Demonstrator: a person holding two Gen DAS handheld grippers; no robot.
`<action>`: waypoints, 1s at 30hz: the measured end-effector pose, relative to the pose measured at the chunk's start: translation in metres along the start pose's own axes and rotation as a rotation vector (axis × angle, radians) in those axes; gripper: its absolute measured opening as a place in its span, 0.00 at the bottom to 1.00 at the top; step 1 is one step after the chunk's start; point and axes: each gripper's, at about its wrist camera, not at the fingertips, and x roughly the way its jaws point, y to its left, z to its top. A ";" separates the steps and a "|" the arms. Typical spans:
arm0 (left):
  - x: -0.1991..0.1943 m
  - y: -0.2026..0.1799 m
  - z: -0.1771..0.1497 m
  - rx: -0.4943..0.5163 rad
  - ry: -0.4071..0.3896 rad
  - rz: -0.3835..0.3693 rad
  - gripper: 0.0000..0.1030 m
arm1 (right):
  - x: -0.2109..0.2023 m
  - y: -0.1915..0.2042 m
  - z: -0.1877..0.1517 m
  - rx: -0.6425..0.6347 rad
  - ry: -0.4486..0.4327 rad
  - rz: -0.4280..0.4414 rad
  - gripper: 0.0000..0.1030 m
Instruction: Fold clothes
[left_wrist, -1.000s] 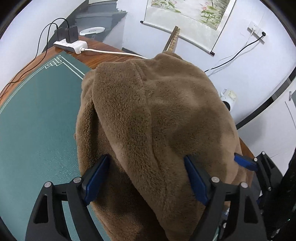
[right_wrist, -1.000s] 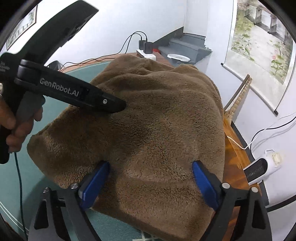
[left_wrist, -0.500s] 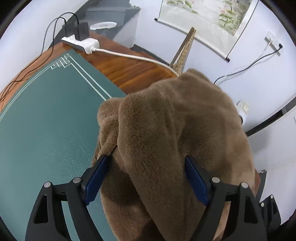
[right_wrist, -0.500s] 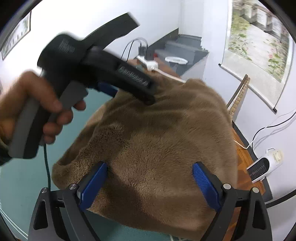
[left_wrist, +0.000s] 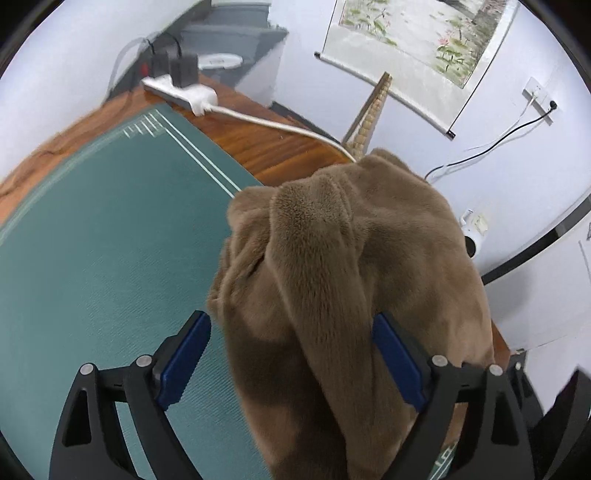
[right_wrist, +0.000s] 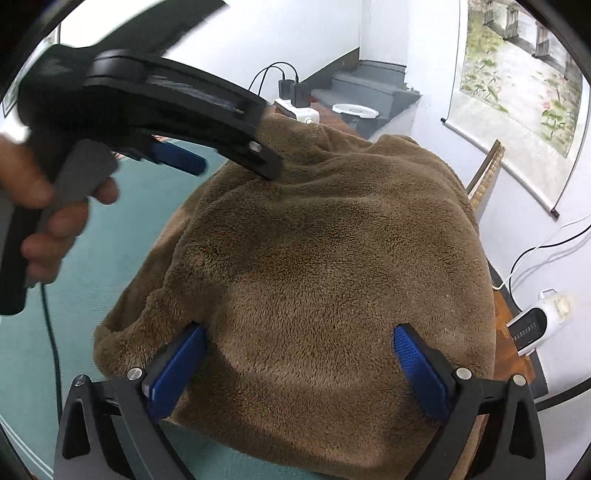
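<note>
- Brown fleece garment (right_wrist: 332, 258) lies bundled into a thick, compact heap on the green mat (left_wrist: 103, 258), at the mat's far right edge and partly over the wooden surface (left_wrist: 266, 144).
- In the left wrist view a long fold runs down the heap's middle with loose lobes on its left side; edges are not squared.
- Judgement: main folds look done; what is left is tidying or a last tuck, if any.
- Left claw (left_wrist: 291, 362): jaws opening, wide. Fleece sits between them; the left pad stands clear of the cloth, the right pad's contact is hidden by pile.
- Right claw (right_wrist: 299, 369): jaws opening, wide, straddling the near edge of the heap; no pinch visible.
- A hand (right_wrist: 48, 221) holds the left tool's handle above the heap's far left corner.
- Beyond: white power strip (left_wrist: 181, 92) on the wood, scroll painting (left_wrist: 424, 44) on the wall.
</note>
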 end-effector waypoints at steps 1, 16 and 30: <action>-0.008 -0.002 -0.004 0.004 -0.009 0.024 0.96 | -0.003 -0.001 0.002 0.011 0.015 0.004 0.99; -0.095 -0.053 -0.071 -0.020 -0.136 0.131 0.99 | -0.096 -0.042 -0.021 0.153 -0.017 -0.077 0.99; -0.144 -0.089 -0.117 0.009 -0.221 0.165 0.99 | -0.148 -0.045 -0.030 0.154 -0.103 -0.119 0.99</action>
